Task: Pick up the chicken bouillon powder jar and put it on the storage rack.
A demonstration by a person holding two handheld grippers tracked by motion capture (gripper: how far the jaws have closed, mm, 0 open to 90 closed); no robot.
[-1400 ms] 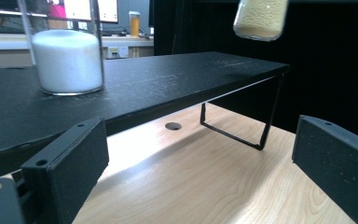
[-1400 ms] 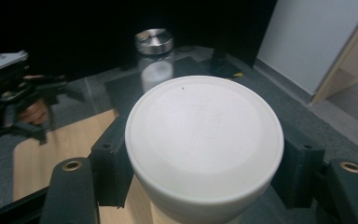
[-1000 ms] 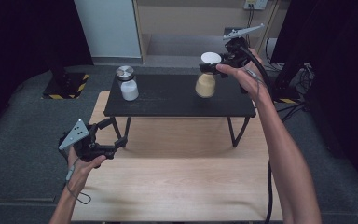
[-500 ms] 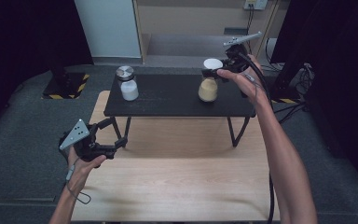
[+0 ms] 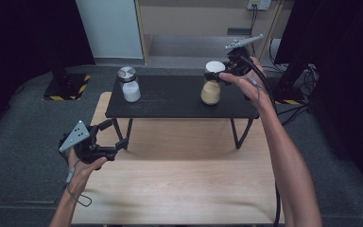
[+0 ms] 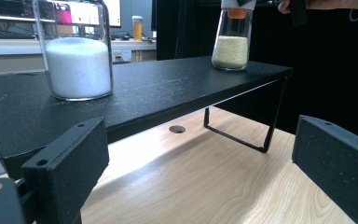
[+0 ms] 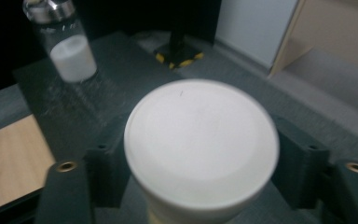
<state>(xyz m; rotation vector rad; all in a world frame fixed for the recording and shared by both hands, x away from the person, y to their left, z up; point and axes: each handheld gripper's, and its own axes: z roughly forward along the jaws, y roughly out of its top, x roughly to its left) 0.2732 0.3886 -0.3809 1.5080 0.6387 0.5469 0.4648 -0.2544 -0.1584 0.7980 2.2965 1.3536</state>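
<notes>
Right gripper (image 5: 219,75) at white cap (image 7: 200,142) of yellow-grain jar (image 5: 211,90) on black counter (image 5: 179,101), fingers just eased apart, cap between them, left gripper (image 5: 113,135) held below counter, fingers wide

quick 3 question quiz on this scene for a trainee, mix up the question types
1. True or false: the jar of yellow grains stands on the black shelf.
2. Which gripper has its jaws around that jar's white lid? A) left gripper B) right gripper
3. What fills the jar with the metal lid?

Key: 1 true. 2 B; its jaws have just been opening. 3 white powder.
</notes>
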